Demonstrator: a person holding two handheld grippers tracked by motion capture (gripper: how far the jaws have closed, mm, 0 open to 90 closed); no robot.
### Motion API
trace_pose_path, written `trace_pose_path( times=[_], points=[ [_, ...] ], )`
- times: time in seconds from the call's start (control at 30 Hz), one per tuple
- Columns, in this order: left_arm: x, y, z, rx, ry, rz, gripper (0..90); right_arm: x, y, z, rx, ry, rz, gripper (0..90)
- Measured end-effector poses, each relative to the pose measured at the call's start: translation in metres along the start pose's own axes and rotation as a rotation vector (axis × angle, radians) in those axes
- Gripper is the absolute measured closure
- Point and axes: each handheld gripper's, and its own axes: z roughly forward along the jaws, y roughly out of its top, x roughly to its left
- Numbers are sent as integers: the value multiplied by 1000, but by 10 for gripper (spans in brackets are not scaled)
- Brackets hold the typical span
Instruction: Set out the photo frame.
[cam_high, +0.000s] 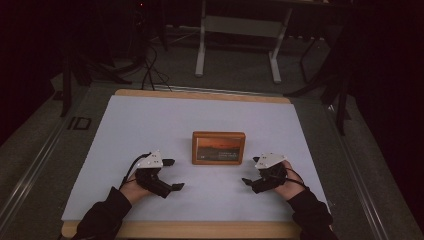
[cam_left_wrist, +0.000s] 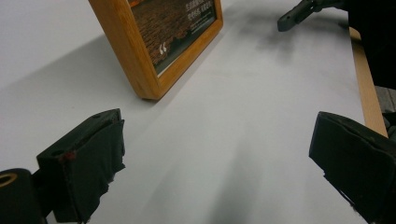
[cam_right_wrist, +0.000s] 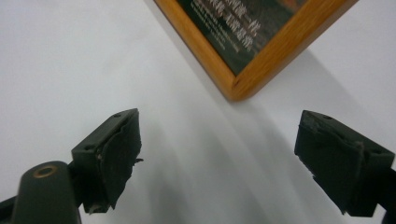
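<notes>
A wooden picture frame (cam_high: 218, 148) with a dark printed picture lies flat in the middle of the white mat (cam_high: 150, 125). My left gripper (cam_high: 175, 174) rests on the mat to the frame's lower left, open, nothing between its jaws. My right gripper (cam_high: 251, 170) rests to the frame's lower right, also open with nothing in it. In the left gripper view the frame (cam_left_wrist: 140, 51) lies ahead and left of the open gripper (cam_left_wrist: 219, 158), apart from it. In the right gripper view one corner of the frame (cam_right_wrist: 261, 56) sits just beyond the open gripper (cam_right_wrist: 224, 154).
The mat covers a wooden table whose edge (cam_high: 200, 230) runs along the front. Behind the table stand a white metal support (cam_high: 240, 30) and floor cables (cam_high: 150, 70). One jaw of the other gripper (cam_left_wrist: 299, 11) reaches into the left gripper view.
</notes>
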Motion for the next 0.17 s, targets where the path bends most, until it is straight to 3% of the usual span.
trace_pose_path(
  times=[0.17],
  points=[
    [0,0,0,-3,0,3,39,-1,-5,-1,2,-4,10,142]
  ],
)
